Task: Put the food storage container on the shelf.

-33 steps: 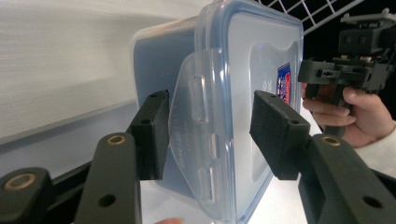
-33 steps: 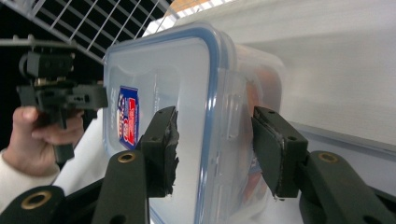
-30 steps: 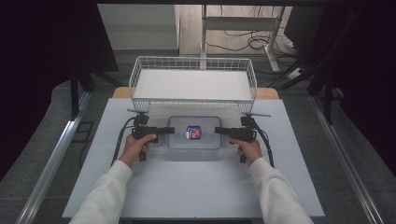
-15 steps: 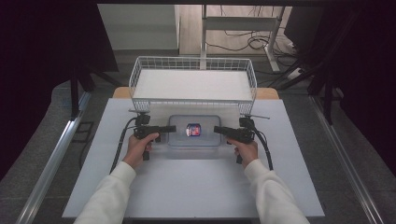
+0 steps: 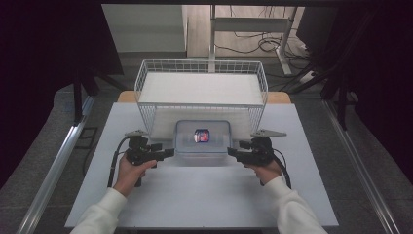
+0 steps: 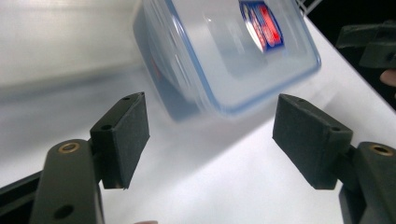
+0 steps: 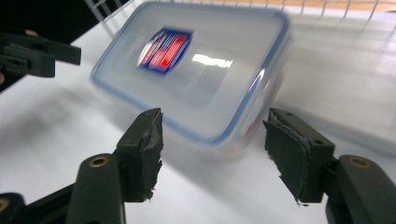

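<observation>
Both grippers have backed away from the plastic box (image 5: 202,137), which a moment ago they held at its two ends. Now the box sits on the white table (image 5: 204,200), just in front of the wire basket (image 5: 201,74), lid on, red and blue label facing up. The left gripper (image 5: 168,153) rests off the box's left end and the right gripper (image 5: 233,152) off its right end, each spread wide and holding nothing. Blur in the gripper views makes contact hard to judge, but they seem clear of it. The setting-down step looks finished; next, I judge, comes a fresh grasp or a withdrawal.
</observation>
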Demonstrator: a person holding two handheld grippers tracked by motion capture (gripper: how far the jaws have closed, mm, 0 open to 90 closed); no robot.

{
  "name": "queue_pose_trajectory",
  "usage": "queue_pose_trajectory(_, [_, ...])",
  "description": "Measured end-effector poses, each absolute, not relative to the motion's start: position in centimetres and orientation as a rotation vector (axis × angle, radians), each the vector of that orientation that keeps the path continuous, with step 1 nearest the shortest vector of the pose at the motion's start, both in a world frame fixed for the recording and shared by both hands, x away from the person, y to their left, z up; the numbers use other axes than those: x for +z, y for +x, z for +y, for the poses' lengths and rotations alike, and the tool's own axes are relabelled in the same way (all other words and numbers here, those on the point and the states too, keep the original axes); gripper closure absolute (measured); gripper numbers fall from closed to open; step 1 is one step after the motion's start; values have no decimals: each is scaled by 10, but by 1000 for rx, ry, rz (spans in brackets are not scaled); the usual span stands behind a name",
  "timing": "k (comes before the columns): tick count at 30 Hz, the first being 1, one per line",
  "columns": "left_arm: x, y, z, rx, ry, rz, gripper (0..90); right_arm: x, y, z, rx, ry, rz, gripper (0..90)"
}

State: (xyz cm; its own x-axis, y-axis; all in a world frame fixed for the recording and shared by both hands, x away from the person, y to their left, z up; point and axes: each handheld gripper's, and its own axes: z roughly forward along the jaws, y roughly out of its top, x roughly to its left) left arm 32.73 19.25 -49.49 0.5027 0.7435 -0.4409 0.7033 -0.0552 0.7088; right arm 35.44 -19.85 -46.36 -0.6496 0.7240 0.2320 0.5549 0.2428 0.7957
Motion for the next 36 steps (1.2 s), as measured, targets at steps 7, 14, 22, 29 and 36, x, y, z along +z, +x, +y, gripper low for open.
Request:
queue_pose_trajectory(7, [-488,290,186,134,1872,1145,267,-469,318,-191,1244,1074,2428,460])
queue_pose_trajectory(14, [-490,262,185,170,1936,1114,263,-479,299,-176,1158,968,2545,581])
queue_pose_trajectory(22, [-494,245,185,215,1995,1086,263,-487,307,-148,1091,934,2562,876])
queue_pose_trajectory(29, [-495,247,184,207,2011,1072,262,-501,325,-102,1014,851,2592,885])
queue_pose_trajectory(36, [-497,248,183,218,2029,1062,263,-512,340,-78,968,830,2594,885])
